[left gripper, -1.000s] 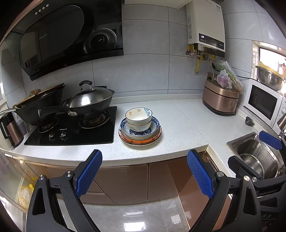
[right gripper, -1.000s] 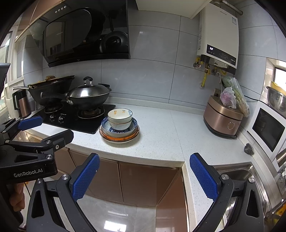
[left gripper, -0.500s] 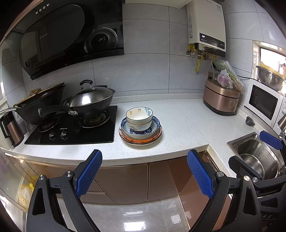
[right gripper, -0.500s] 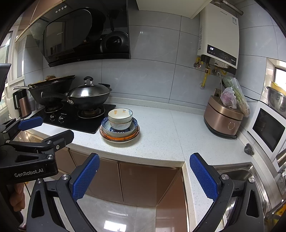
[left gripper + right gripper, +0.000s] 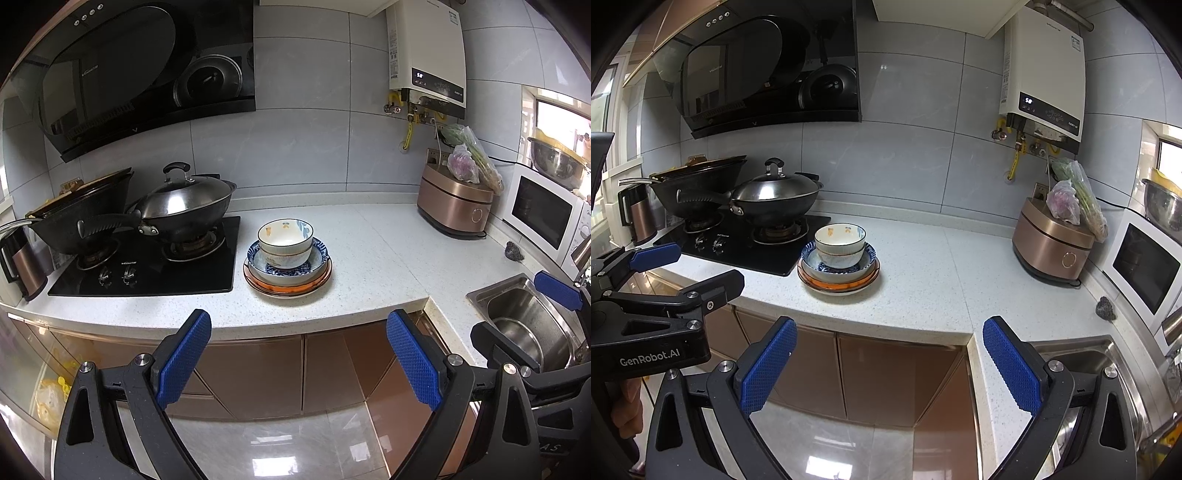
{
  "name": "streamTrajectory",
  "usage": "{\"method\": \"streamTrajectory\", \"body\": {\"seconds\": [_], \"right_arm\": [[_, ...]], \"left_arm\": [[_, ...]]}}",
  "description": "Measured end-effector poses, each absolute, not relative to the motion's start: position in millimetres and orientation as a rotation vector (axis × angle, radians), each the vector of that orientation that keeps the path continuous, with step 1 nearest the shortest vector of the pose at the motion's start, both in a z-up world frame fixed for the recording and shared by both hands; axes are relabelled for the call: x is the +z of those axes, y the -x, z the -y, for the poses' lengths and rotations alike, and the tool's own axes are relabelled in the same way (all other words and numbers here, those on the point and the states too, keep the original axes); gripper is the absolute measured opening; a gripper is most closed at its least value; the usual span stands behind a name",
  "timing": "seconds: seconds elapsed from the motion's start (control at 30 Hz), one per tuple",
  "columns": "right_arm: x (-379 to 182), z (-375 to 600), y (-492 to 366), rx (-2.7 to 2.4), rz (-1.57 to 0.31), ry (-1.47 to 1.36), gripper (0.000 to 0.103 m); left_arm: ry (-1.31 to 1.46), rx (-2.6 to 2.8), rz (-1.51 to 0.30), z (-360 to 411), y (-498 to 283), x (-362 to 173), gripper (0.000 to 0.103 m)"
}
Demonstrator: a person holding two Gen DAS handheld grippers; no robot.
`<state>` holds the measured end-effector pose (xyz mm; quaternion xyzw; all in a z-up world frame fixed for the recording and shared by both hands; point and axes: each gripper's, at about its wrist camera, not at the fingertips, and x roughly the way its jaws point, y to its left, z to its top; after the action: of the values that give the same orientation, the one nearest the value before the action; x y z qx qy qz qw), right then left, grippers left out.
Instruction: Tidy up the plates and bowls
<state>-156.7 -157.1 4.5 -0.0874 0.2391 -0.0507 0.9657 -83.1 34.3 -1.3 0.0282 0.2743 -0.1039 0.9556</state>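
Observation:
A stack of dishes stands on the white counter beside the stove: a small white bowl [image 5: 285, 235] [image 5: 840, 236] nested in another bowl, inside a blue patterned bowl [image 5: 288, 263] [image 5: 837, 264], on an orange plate [image 5: 287, 283] [image 5: 837, 283]. My left gripper [image 5: 299, 356] is open and empty, held off the counter's front edge, short of the stack. My right gripper [image 5: 888, 363] is open and empty too, in front of the counter and to the right of the stack. The left gripper's body [image 5: 653, 295] shows at the left of the right wrist view.
A black stove [image 5: 147, 266] with two woks stands left of the stack, a kettle [image 5: 20, 262] beyond it. A rice cooker [image 5: 456, 205], a microwave [image 5: 541, 210] and a steel sink [image 5: 524, 321] lie to the right. Brown cabinet doors [image 5: 258, 373] are below.

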Motion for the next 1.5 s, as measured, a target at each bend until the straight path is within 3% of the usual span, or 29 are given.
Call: {"method": "streamTrajectory", "body": {"seconds": [1.5], "right_arm": [[4.6, 151.7, 165.6, -0.109, -0.474, 0.183, 0.103]], "left_arm": [[-0.048, -0.203, -0.551, -34.8, 91.4, 2.3, 0.093]]}}
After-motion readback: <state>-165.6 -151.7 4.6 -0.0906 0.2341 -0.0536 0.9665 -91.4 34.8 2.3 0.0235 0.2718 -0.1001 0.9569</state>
